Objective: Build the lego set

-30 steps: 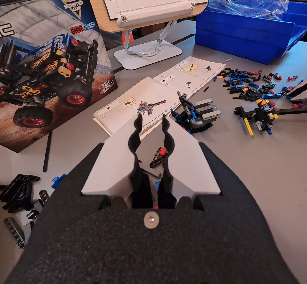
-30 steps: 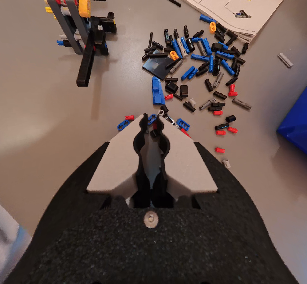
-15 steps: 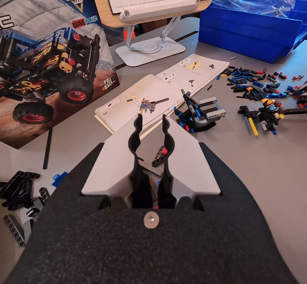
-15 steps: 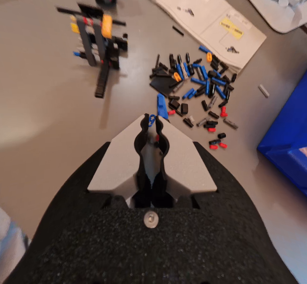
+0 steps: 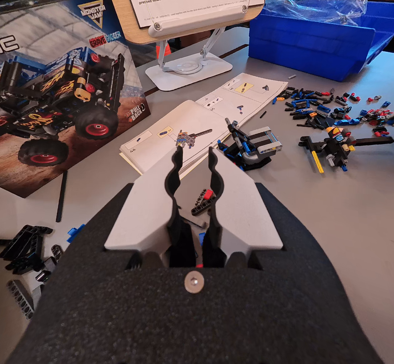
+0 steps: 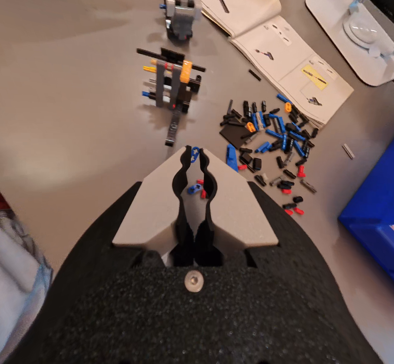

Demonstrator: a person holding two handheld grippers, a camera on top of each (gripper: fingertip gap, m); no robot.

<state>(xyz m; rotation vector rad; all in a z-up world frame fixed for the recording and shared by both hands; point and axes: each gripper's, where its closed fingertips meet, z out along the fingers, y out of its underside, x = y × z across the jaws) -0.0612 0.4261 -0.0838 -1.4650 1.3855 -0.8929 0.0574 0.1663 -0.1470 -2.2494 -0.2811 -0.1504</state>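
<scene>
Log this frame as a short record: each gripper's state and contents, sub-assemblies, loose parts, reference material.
left gripper: open, empty, above the table
right gripper: shut on small blue connector at the fingertips
sub-assemblies: grey-and-black module beside the instruction booklet; axle assembly with an orange piece
loose parts: pile of pins, blue, black and red
reference: set box, left of the booklet
bin: blue bin, far right

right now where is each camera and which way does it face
left wrist view: on the left claw, open, facing the booklet and box.
right wrist view: on the right claw, high over the table, pinching a blue link, facing the loose pieces.
shared: booklet, grey-black model, loose pieces.
</scene>
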